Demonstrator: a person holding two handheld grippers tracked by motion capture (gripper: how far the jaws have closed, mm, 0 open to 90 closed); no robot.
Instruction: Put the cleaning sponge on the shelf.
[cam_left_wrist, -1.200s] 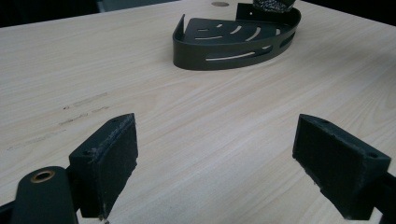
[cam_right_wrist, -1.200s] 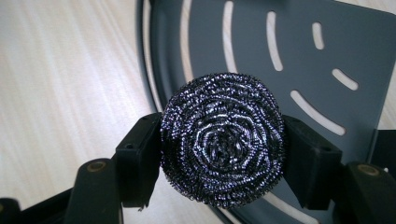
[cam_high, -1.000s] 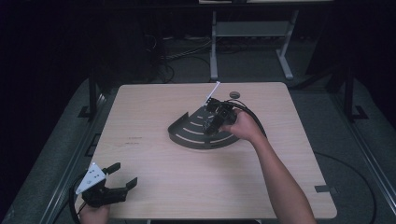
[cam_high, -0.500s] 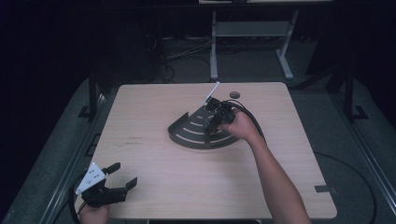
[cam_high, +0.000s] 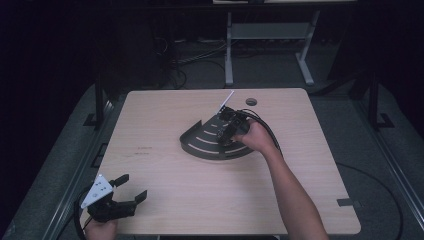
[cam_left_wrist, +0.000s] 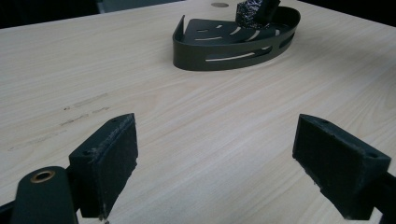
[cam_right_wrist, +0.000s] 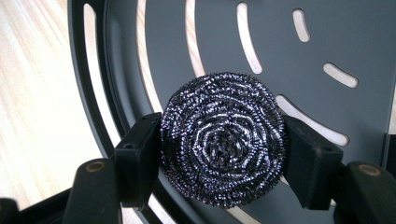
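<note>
While our left gripper (cam_high: 127, 192) rests at the near left corner of the table (cam_high: 165, 210) with its jaws spread wide on nothing, our right gripper (cam_right_wrist: 223, 154) farther off pinches a steel scourer (cam_right_wrist: 223, 144) between both pads, held over the slotted floor of the dark corner tray (cam_high: 200, 145), right forearm reaching forward.

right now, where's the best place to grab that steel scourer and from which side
Across its round middle, one jaw on each flank, coming straight down from above. The steel scourer is a springy disc lying flat-face up over the slotted corner tray, and the right gripper clamps it exactly so.
</note>
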